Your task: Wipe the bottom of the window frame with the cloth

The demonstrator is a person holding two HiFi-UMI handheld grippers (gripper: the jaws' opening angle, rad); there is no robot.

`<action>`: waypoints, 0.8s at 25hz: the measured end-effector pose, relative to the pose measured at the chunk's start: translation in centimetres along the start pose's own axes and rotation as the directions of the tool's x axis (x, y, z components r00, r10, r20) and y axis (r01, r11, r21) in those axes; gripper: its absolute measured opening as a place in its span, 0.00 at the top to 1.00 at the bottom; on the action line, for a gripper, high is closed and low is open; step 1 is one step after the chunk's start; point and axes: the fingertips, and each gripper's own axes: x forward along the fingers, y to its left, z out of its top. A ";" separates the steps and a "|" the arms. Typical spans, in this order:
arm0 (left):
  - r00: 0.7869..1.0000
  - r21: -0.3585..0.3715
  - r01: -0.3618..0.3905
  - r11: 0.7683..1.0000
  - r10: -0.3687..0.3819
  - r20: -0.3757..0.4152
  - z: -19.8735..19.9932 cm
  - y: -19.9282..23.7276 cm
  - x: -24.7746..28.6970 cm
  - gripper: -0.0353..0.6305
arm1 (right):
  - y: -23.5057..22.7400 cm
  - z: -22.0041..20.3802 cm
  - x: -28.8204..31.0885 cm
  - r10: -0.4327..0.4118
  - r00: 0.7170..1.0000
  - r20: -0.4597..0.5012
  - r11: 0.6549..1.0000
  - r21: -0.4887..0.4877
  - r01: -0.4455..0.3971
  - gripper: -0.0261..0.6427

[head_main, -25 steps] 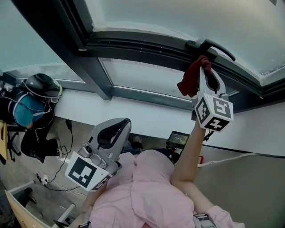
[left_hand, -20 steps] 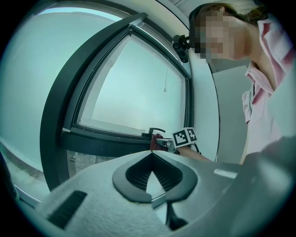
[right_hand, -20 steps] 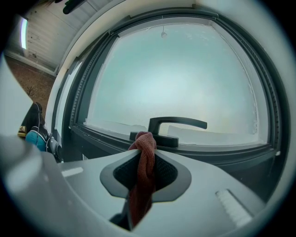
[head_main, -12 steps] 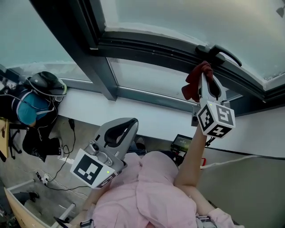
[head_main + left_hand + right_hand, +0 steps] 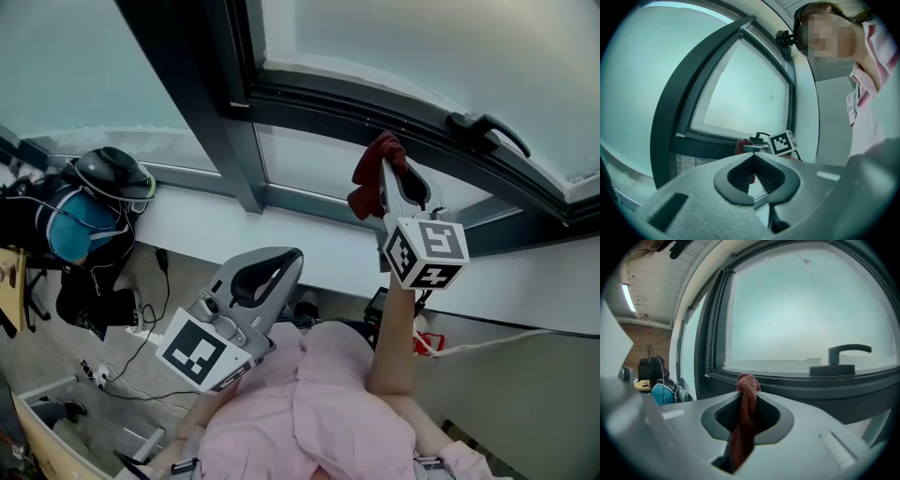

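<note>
Dark red woven cloth (image 5: 367, 187) pinched in jaws of right gripper (image 5: 386, 157), just beneath dark grey window frame bottom rail (image 5: 319, 101), contact not discernible, rail running sideways; left gripper (image 5: 265, 274) closed, empty, well below

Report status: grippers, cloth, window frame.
Right gripper shut on cloth, raised to the window frame bottom; contact unclear. Left gripper shut, empty, held low. Handle sits on the frame, right of the cloth.
</note>
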 end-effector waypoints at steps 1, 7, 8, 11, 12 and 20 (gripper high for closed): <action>1.000 -0.002 -0.012 1.000 0.012 0.002 0.2 0.6 -0.7 0.95 | 1.3 0.0 0.7 0.022 1.000 -0.005 1.000 -0.003 -0.022 0.87; 0.996 -0.014 -0.084 0.996 0.085 0.008 0.6 3.8 -4.3 0.95 | 8.4 -0.2 4.3 0.135 0.990 -0.035 0.990 -0.024 -0.136 0.87; 0.995 -0.015 -0.096 0.995 0.096 0.010 0.6 4.3 -4.9 0.95 | 9.4 -0.2 4.8 0.150 0.988 -0.041 0.988 -0.028 -0.151 0.87; 0.990 -0.017 -0.138 0.990 0.138 0.019 0.7 5.6 -6.6 0.95 | 12.0 -0.3 6.5 0.192 0.980 -0.050 0.980 -0.036 -0.194 0.87; 0.988 -0.017 -0.154 0.988 0.155 0.021 0.8 6.1 -7.2 0.95 | 12.8 -0.3 7.0 0.206 0.977 -0.051 0.978 -0.037 -0.208 0.87; 0.952 -0.020 -0.302 0.953 0.303 0.038 1.1 9.5 -12.2 0.95 | 17.5 -0.2 10.9 0.278 0.959 -0.055 0.959 -0.032 -0.280 0.87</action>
